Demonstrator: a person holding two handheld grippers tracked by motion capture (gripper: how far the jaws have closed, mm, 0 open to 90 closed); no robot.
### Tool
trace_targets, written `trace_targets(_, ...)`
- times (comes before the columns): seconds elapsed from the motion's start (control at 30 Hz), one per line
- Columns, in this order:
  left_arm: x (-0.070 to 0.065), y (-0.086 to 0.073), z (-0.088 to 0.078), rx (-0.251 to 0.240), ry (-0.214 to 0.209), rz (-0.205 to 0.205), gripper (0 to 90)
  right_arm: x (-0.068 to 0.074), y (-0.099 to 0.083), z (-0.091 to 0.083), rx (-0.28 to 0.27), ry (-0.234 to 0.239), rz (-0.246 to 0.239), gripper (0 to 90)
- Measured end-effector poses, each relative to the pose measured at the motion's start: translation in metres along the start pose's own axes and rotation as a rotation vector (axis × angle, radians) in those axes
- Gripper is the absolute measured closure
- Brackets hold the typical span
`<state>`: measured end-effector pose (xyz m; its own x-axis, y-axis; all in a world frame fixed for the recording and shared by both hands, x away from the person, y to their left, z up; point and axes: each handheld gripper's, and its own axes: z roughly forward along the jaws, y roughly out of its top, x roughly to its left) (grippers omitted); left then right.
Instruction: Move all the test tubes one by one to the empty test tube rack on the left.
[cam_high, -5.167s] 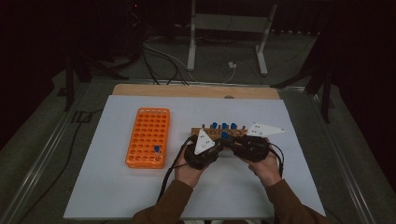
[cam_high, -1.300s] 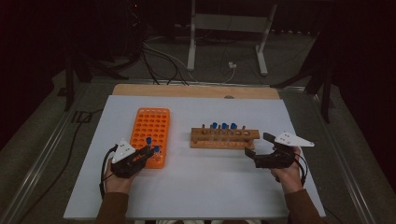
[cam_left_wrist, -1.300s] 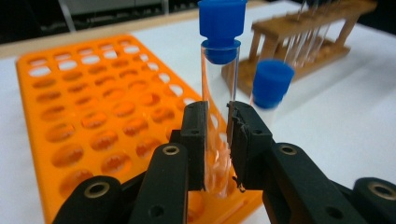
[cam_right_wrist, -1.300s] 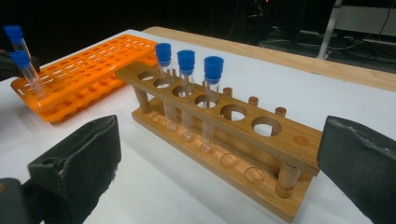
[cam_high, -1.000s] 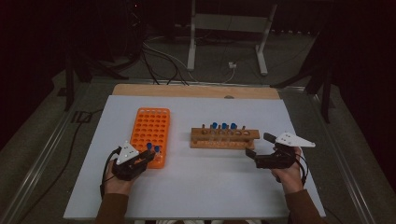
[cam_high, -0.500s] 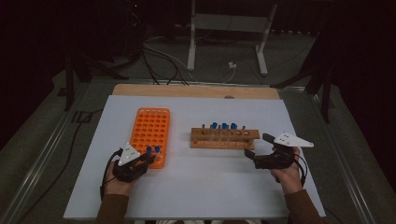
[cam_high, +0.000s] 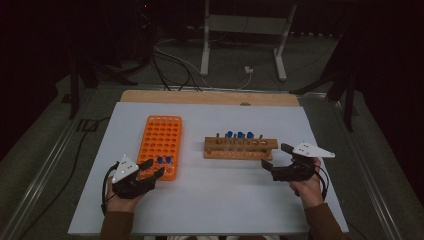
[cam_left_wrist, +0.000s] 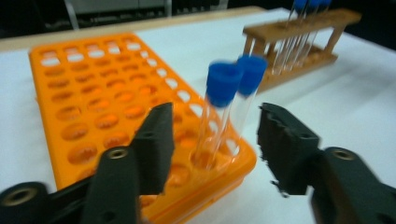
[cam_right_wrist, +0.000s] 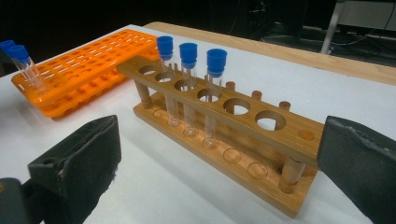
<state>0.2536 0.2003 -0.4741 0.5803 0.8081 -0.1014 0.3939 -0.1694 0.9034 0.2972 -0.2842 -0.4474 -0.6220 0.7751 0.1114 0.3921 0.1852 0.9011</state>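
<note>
An orange tube rack (cam_high: 161, 139) (cam_left_wrist: 93, 107) lies left of centre on the white table. Two blue-capped glass tubes (cam_high: 164, 160) (cam_left_wrist: 223, 84) stand in its near right corner. My left gripper (cam_high: 154, 167) (cam_left_wrist: 215, 119) is at that corner, and its jaws have just been opening. The nearer tube stands between the pads, which do not touch it. A wooden rack (cam_high: 240, 148) (cam_right_wrist: 280, 135) holds three blue-capped tubes (cam_high: 239, 135) (cam_right_wrist: 189, 53). My right gripper (cam_high: 276, 157) (cam_right_wrist: 219, 140) stands wide open just right of it, with nothing between the jaws.
The white board (cam_high: 210, 200) rests on a wooden tabletop (cam_high: 210, 97) whose strip shows at the back. Cables and a metal stand (cam_high: 240, 30) are on the dark floor beyond. The wooden rack has free holes at its right end.
The left gripper's jaws have parted, and the tube they gripped now stands free in the orange rack. The left hand slid slightly toward the person. The right hand kept still.
</note>
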Motion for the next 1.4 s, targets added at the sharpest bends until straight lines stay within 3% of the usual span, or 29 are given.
trace_targets(0.13,-0.006,0.01,-0.005,-0.065,-0.002,-0.004,37.0,0.001,0.0,0.001,0.003,0.002,-0.002,0.0)
trace_targets(0.33,-0.018,0.028,0.0,-0.103,-0.005,0.013,24.6,0.001,0.001,0.001,0.001,0.0,-0.002,0.0)
trace_targets(0.6,-0.036,0.039,0.021,-0.095,-0.021,0.028,17.0,0.001,0.005,0.004,0.0,0.005,-0.01,0.0)
trace_targets(0.9,-0.056,0.044,0.044,-0.073,-0.07,0.03,10.9,0.0,0.014,0.007,-0.009,0.018,-0.001,0.0)
trace_targets(1.03,-0.066,0.046,0.056,-0.058,-0.085,0.029,1.0,0.001,0.02,0.013,-0.004,0.025,-0.004,0.0)
trace_targets(1.4,-0.087,0.037,0.072,-0.045,-0.135,0.067,3.3,-0.002,0.027,0.035,0.031,0.006,-0.004,3.2)
